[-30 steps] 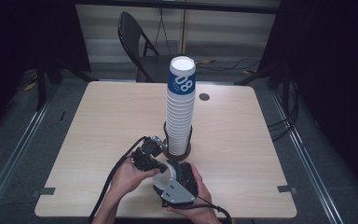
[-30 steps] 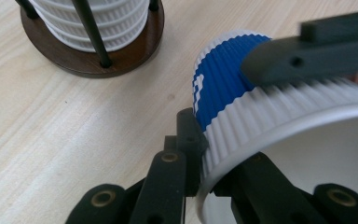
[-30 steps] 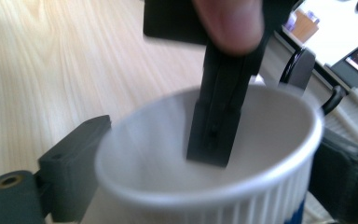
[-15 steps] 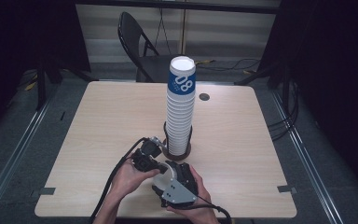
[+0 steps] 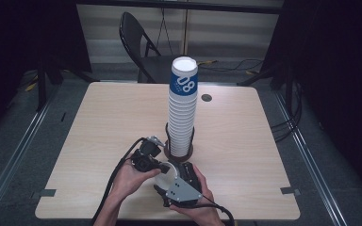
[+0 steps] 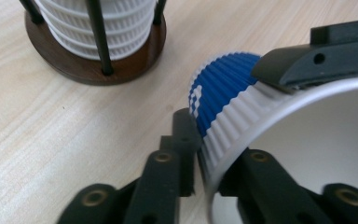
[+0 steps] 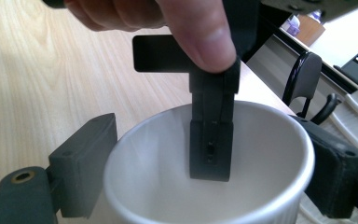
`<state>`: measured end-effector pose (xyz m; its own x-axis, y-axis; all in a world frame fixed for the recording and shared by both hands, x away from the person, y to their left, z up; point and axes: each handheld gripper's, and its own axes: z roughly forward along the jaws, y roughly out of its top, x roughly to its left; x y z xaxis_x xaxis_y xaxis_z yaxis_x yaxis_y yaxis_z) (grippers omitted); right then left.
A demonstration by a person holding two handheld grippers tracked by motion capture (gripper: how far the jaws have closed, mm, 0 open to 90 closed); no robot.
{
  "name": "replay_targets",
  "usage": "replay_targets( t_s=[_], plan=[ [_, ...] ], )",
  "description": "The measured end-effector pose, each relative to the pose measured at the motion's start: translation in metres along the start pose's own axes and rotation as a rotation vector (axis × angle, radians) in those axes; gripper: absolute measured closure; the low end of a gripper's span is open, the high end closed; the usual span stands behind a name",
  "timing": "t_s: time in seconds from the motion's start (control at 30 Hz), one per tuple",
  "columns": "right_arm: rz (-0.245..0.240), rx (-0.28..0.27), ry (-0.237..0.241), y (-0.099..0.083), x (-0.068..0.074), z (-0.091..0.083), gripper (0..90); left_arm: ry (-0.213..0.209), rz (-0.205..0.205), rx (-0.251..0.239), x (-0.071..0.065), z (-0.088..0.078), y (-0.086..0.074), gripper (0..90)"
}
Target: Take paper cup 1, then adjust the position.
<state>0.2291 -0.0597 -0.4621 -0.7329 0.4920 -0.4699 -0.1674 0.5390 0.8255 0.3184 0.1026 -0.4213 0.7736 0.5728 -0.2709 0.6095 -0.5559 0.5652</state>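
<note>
A light wood-grain counter [image 5: 103, 122] stands on a grey floor in a dim room hung with black curtains [image 5: 339, 70], a black folding chair [image 5: 139, 42] behind its far edge and cables [image 5: 287, 122] trailing down its right side. A small dark round grommet [image 5: 206, 98] sits in the counter near the far edge. At the counter's middle, a tall stack of white ribbed paper cups [image 5: 183, 113], topped by a blue-banded one, rises upright from a round dark wooden base [image 6: 98, 70] with thin black posts. At the near edge, just in front of that base, a person's two hands work together on a single cup [image 7: 205, 186], blue and white outside and white inside. The right gripper [image 5: 176, 181] has its jaws pressed against the cup's opposite outer sides, holding it. The left gripper [image 5: 146, 157] pinches the cup's rim, one jaw inside the mouth and the other against the ribbed outside wall. A thumb [image 7: 200, 32] presses on the left gripper's body above the cup.
</note>
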Motion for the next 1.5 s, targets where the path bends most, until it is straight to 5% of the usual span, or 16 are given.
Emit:
replay_targets(
  t_s=[0.57, 0.77, 0.87, 1.07, 1.27, 1.37, 1.5],
  plan=[
    [0.131, -0.023, -0.023, -0.006, -0.013, -0.008, 14.1, 0.015, 0.014, -0.283, 0.003, -0.012, -0.021, 51.1],
    [0.172, -0.017, -0.027, -0.009, -0.016, -0.009, 14.2, 0.031, -0.002, -0.36, 0.007, -0.015, -0.031, 40.0],
    [0.191, -0.015, -0.029, -0.012, -0.018, -0.01, 14.3, 0.01, -0.025, -0.438, 0.01, -0.02, -0.038, 35.1],
    [0.248, -0.013, -0.034, -0.016, -0.023, -0.013, 14.4, 0.038, -0.06, -0.518, 0.017, -0.028, -0.051, 31.4],
    [0.32, -0.012, -0.036, -0.023, -0.031, -0.017, 14.5, 0.077, -0.048, -0.611, 0.019, -0.028, -0.066, 27.4],
    [0.355, -0.019, -0.037, -0.024, -0.036, -0.019, 14.5, 0.112, -0.031, -0.62, 0.02, -0.026, -0.072, 27.3],
    [0.375, -0.013, -0.054, -0.027, -0.042, -0.023, 14.5, 0.149, -0.058, -0.64, 0.025, -0.023, -0.08, 22.7]
  ],
)
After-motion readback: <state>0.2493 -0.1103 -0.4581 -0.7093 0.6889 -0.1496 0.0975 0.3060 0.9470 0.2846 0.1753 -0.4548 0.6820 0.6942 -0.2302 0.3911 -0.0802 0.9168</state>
